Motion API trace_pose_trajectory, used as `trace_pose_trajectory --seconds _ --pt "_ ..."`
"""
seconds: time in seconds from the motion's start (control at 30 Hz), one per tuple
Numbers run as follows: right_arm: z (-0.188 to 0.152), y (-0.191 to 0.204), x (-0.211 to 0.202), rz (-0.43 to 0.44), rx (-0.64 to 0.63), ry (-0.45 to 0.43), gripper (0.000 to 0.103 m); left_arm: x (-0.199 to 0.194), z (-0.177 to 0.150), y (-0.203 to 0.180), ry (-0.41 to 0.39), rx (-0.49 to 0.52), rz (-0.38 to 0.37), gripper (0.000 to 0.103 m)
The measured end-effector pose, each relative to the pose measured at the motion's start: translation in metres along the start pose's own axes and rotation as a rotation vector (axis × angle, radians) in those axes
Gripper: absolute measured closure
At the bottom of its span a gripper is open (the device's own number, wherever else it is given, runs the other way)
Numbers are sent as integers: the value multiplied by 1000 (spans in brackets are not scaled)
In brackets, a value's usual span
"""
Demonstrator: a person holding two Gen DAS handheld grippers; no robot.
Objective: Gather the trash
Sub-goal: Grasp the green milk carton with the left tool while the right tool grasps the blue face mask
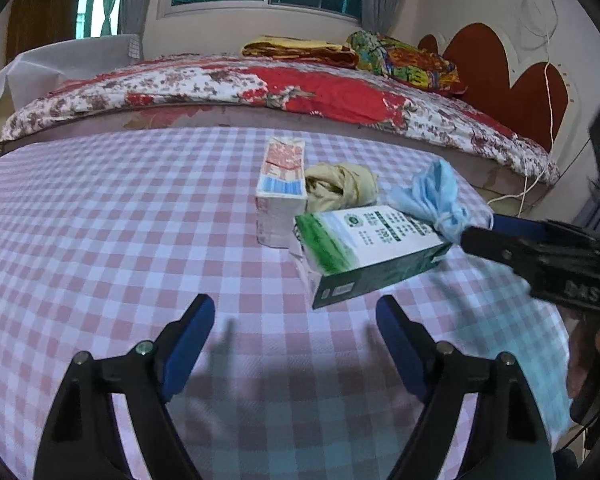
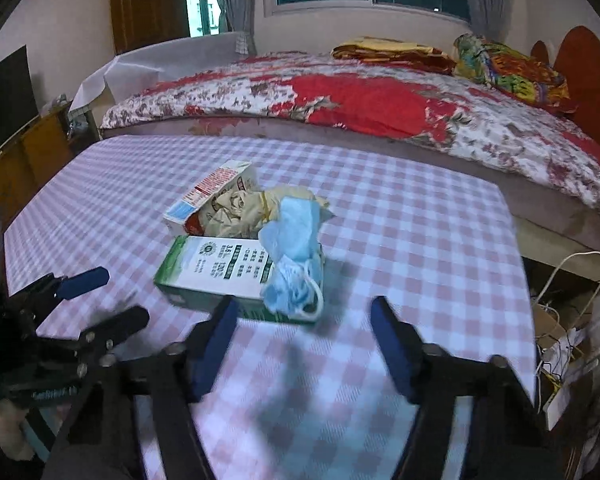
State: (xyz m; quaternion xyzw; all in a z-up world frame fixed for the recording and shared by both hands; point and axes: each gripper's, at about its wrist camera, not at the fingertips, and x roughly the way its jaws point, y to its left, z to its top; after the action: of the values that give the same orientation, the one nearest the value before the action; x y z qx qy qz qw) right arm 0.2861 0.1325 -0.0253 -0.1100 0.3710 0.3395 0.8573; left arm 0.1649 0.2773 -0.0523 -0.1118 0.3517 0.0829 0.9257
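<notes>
Looking across the checked tablecloth (image 1: pixel 100 240), we find the trash bunched in one small heap toward the table's middle, at about twelve o'clock from our left gripper (image 1: pixel 296 320) and eleven o'clock from our right gripper (image 2: pixel 304 320). Both grippers stand with jaws apart and nothing between the pads; neither touches the heap yet.

The green-and-white carton (image 1: pixel 364 252) lies on its side nearest us, and we judge it light and probably empty, with stiff but crushable walls. We would pinch it across its narrow faces near one end, gently, since a glossy surface may slip.

The blue face mask (image 2: pixel 296 256) is draped on the carton's right end, at three o'clock of it in the left wrist view. It is soft and nearly weightless; the bunched middle gives more to bite than the thin ear loops.

The crumpled beige wrapper (image 1: pixel 340 186) sits just behind, touching the red-and-white carton (image 1: pixel 282 184) at its nine o'clock. The wrapper should compress easily under a squeeze.
</notes>
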Motion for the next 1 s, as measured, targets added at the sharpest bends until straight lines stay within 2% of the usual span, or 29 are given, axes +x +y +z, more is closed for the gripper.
trace_pose_trajectory --seconds 0.1,0.2,0.27,0.47,0.53,0.6,0.73,0.83,0.9,1.0 --pt "5 -5 14 9 15 6 53 6 2 -2 26 -3 -18 22" --pt "7 -12 22 48 37 12 79 6 8 -4 2 -10 -44 22" --pt "7 -17 22 69 51 5 81 12 11 -8 16 -11 -67 22" --pt "-6 -33 -3 11 53 -25 81 28 15 -31 61 1 -169 23" --pt "-12 -41 -11 -9 62 -31 81 24 12 -48 62 26 -295 23" --pt "-18 -53 -17 -27 86 -35 81 17 9 -65 45 71 -357 23" --pt "-33 -82 -32 -65 146 -32 81 5 10 -77 -32 165 -159 23" --pt "-41 -92 -38 -78 156 -25 81 14 19 -75 -8 159 -131 23" --pt "-45 -94 -40 -74 164 -19 81 21 26 -76 12 207 -105 23" --pt "-50 -93 -41 -74 165 -12 81 34 37 -80 27 235 -122 20"
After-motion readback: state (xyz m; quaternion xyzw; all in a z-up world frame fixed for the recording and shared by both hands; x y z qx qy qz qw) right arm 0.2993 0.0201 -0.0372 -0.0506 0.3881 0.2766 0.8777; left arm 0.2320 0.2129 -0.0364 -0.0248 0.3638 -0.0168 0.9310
